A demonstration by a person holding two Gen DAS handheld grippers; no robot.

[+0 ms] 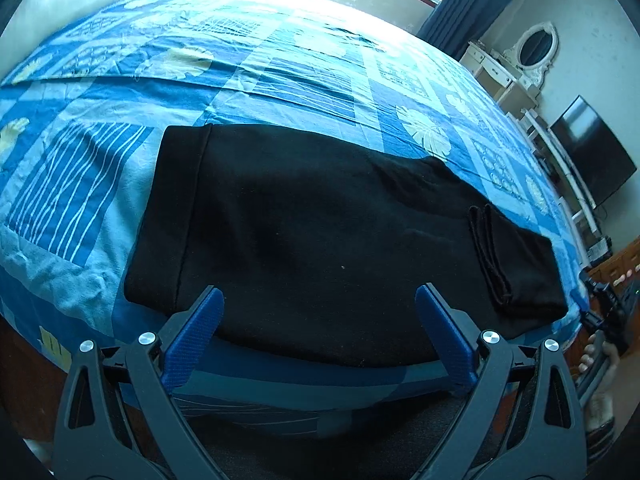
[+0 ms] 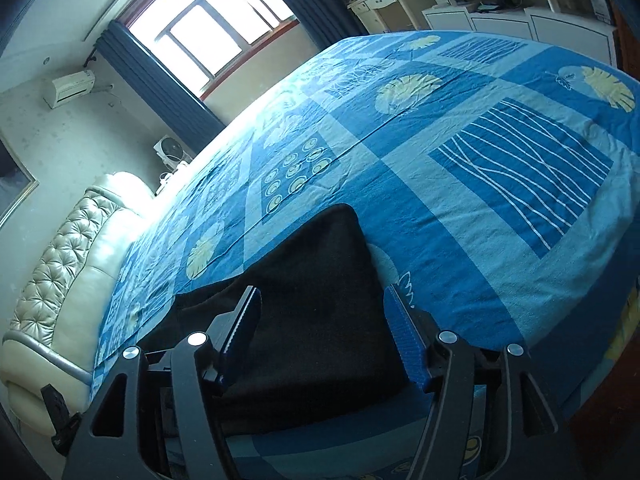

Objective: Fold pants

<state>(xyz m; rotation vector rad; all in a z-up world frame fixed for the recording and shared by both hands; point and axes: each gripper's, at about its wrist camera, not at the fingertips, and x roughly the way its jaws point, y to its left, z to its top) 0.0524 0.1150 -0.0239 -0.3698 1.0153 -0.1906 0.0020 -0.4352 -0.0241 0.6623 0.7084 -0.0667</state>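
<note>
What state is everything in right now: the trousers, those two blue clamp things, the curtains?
Black pants: lying flat on the bed near its edge, already folded, cuffs doubled back on top.
Left gripper: open, holding nothing.
Right gripper: open, holding nothing.
Bedsheet: spread out, lightly wrinkled.
Curtains: drawn open.
</note>
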